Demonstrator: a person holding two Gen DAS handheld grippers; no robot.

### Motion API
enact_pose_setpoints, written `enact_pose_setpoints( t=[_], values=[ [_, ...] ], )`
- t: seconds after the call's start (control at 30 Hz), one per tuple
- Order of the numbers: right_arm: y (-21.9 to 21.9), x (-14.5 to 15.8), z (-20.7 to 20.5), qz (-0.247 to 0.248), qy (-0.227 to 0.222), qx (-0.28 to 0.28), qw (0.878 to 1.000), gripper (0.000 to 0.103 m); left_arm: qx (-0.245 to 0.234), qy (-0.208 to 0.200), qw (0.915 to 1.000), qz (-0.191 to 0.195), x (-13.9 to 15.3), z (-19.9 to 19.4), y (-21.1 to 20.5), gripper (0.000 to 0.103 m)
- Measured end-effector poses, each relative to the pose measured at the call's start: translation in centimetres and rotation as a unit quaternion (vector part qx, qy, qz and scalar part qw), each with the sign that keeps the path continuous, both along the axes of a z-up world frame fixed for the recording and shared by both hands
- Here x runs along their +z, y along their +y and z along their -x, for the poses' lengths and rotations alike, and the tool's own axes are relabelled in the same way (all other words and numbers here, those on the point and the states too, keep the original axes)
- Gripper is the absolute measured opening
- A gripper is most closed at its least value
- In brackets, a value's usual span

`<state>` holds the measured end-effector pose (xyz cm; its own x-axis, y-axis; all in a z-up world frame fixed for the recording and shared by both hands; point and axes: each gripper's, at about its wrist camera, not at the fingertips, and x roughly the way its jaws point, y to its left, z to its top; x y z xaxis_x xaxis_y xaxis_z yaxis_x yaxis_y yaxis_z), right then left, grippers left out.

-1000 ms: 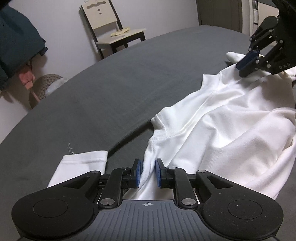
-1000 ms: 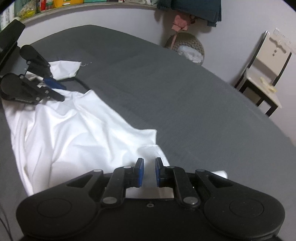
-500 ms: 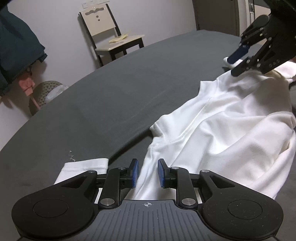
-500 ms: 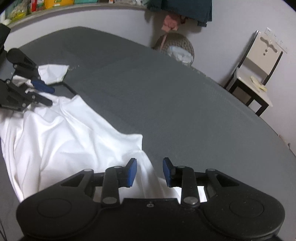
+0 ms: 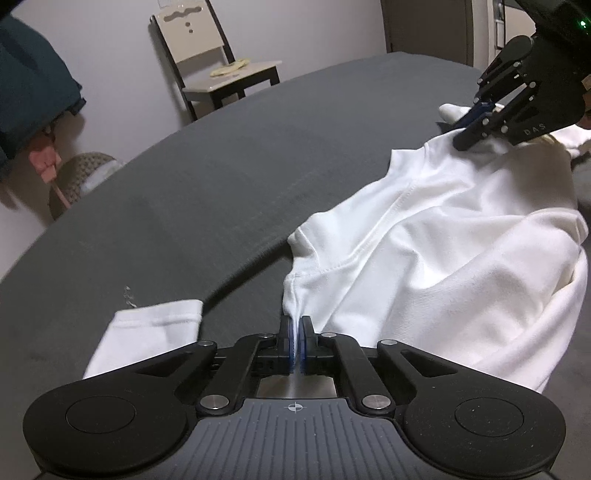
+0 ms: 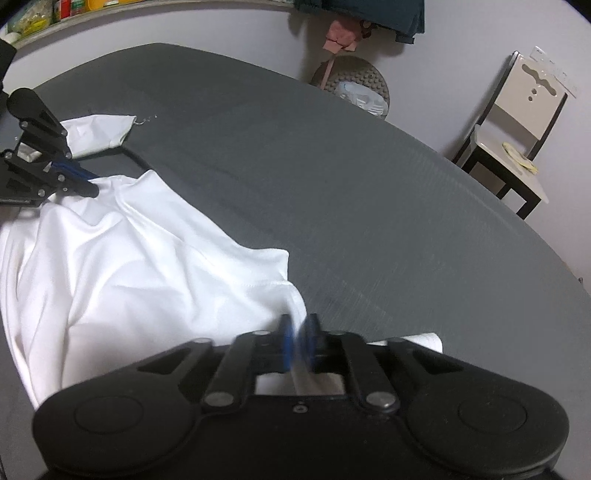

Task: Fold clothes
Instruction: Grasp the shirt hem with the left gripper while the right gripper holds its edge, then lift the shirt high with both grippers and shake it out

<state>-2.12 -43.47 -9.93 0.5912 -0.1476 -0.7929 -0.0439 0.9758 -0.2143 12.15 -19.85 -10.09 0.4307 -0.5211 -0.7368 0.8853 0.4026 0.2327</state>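
A white long-sleeved shirt [image 5: 436,236] lies crumpled on the dark grey surface [image 5: 207,192]. My left gripper [image 5: 297,332] is shut on the shirt's near shoulder fold, the cloth pinched between its blue pads. One sleeve cuff [image 5: 147,332] lies flat to its left. At the far end of the shirt my right gripper [image 5: 469,127] pinches the other shoulder. In the right wrist view the right gripper [image 6: 297,332] is blurred but shut on the shirt [image 6: 129,251], and the left gripper [image 6: 79,182] holds the far edge.
A wooden chair [image 5: 214,62] with a yellow item on its seat stands by the wall beyond the grey surface. A woven basket [image 5: 79,177] sits on the floor near dark hanging clothes [image 5: 29,96]. A shelf with packages [image 6: 55,11] runs along the wall.
Both grippers stood open around the shirt half a second ago; now both have shut on the cloth, pinching a fold at each shoulder.
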Motion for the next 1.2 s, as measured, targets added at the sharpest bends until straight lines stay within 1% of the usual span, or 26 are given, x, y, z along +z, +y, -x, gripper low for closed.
enact_pose_setpoints(
  t=[0.1, 0.2, 0.3, 0.37, 0.43, 0.5, 0.57, 0.6, 0.63, 0.7, 0.73, 0.8, 0.87, 0.93, 1.0, 1.03, 1.1, 1.13, 1.17, 1.2],
  values=[
    [0.5, 0.2, 0.7, 0.019, -0.026, -0.010, 0.999, 0.004, 0.014, -0.032, 0.9994, 0.003, 0.3, 0.4, -0.1, 0.002],
    [1.7, 1.2, 1.9, 0.052, -0.070, -0.014, 0.996, 0.004, 0.023, -0.065, 0.9976, 0.011, 1.0, 0.9, 0.1, 0.002],
    [3.1, 2.7, 3.9, 0.088, -0.123, -0.020, 0.988, 0.004, 0.036, -0.092, 0.9945, 0.034, 1.9, 1.6, 0.8, 0.002],
    [3.9, 4.1, 5.6, 0.115, -0.164, -0.028, 0.979, 0.004, 0.049, -0.113, 0.9908, 0.056, 2.8, 2.3, 1.5, 0.002],
    [5.1, 5.7, 7.7, 0.143, -0.207, -0.033, 0.967, 0.004, 0.062, -0.141, 0.9846, 0.083, 4.4, 3.3, 2.4, 0.002],
    [6.3, 7.2, 9.8, 0.171, -0.250, -0.038, 0.952, 0.004, 0.073, -0.174, 0.9756, 0.113, 6.4, 4.5, 3.4, 0.002],
    [7.8, 8.6, 11.7, 0.203, -0.292, -0.042, 0.934, 0.004, 0.085, -0.223, 0.9602, 0.145, 9.1, 6.4, 4.4, 0.002],
    [8.5, 9.6, 12.6, 0.216, -0.316, -0.047, 0.923, 0.004, 0.092, -0.249, 0.9505, 0.161, 10.5, 7.5, 4.8, 0.002],
    [9.2, 10.6, 13.4, 0.229, -0.340, -0.052, 0.911, 0.004, 0.101, -0.280, 0.9378, 0.179, 12.1, 8.8, 5.2, 0.002],
    [10.3, 12.9, 15.1, 0.237, -0.389, -0.071, 0.887, 0.004, 0.117, -0.331, 0.9126, 0.209, 14.8, 11.3, 6.0, 0.002],
    [10.9, 14.3, 16.1, 0.240, -0.415, -0.080, 0.874, 0.003, 0.124, -0.358, 0.8978, 0.224, 16.2, 12.8, 6.4, 0.002],
    [12.0, 16.9, 18.0, 0.247, -0.467, -0.093, 0.844, 0.003, 0.137, -0.415, 0.8625, 0.255, 19.1, 16.1, 7.3, 0.002],
    [13.2, 19.6, 20.3, 0.254, -0.520, -0.105, 0.809, 0.003, 0.150, -0.466, 0.8258, 0.280, 21.9, 19.2, 8.1, 0.002],
    [14.6, 22.0, 22.6, 0.267, -0.563, -0.102, 0.776, 0.003, 0.163, -0.505, 0.7884, 0.310, 25.1, 22.2, 9.4, 0.002],
    [16.0, 24.1, 24.8, 0.283, -0.599, -0.098, 0.743, 0.004, 0.173, -0.534, 0.7527, 0.345, 28.5, 25.0, 11.1, 0.002],
    [16.6, 25.2, 25.9, 0.291, -0.616, -0.096, 0.725, 0.004, 0.173, -0.546, 0.7364, 0.359, 30.1, 26.3, 12.0, 0.002],
    [17.7, 27.0, 27.8, 0.305, -0.649, -0.096, 0.691, 0.004, 0.166, -0.571, 0.7064, 0.383, 32.7, 28.7, 13.3, 0.002],
    [18.0, 27.7, 28.6, 0.309, -0.663, -0.100, 0.675, 0.004, 0.163, -0.585, 0.6939, 0.386, 33.5, 29.4, 13.5, 0.002],
    [17.5, 27.8, 27.9, 0.301, -0.653, -0.098, 0.688, 0.004, 0.161, -0.599, 0.6813, 0.389, 34.3, 30.1, 13.6, 0.002],
    [17.0, 28.0, 27.1, 0.293, -0.642, -0.096, 0.702, 0.004, 0.159, -0.608, 0.6731, 0.390, 34.9, 30.4, 13.6, 0.002]
  ],
)
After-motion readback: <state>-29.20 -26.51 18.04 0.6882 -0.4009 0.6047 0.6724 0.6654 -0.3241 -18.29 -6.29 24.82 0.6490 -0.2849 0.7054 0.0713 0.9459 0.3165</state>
